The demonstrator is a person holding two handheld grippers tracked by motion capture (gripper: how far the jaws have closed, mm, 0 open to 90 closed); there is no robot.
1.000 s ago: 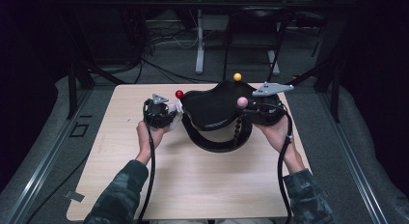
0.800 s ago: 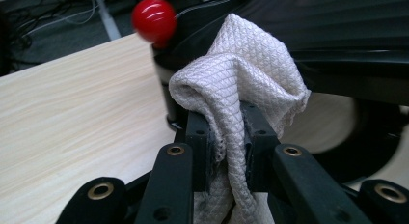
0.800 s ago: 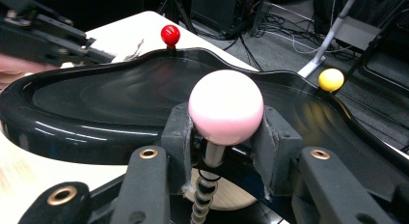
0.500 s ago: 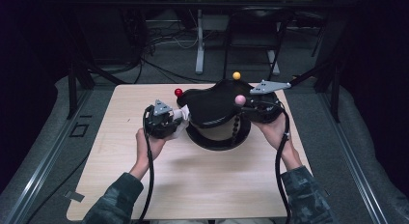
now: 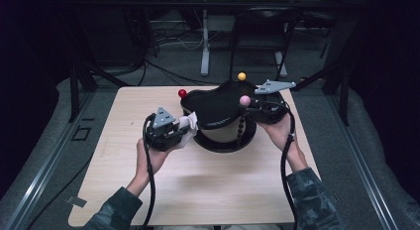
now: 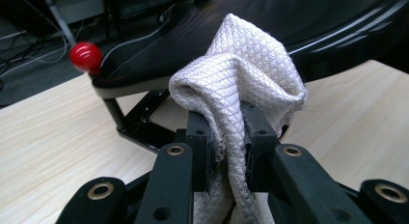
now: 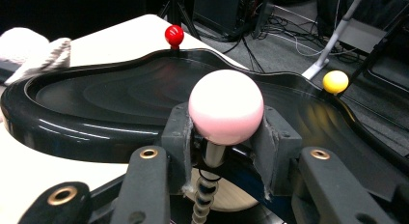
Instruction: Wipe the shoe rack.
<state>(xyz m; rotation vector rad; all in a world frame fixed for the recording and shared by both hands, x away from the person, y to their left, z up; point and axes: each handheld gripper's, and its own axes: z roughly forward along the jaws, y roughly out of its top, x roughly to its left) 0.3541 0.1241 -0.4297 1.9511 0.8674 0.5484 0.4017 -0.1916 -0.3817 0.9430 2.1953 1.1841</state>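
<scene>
High view shows the left gripper (image 5: 185, 127) near the middle of the wooden table (image 5: 124, 190), its jaws pinched tight on a bunched white cloth (image 5: 188, 125) that sits just beside the left edge of a black tray (image 5: 218, 103) raised on a round stand. Right gripper view has the right gripper (image 7: 225, 132) closed around a pink ball (image 7: 225, 105) at the tray's right rim, the ball topping a beaded stem. Far along the rim stand a red ball (image 5: 183, 93) at the left and a yellow ball (image 5: 241, 76) at the back.
</scene>
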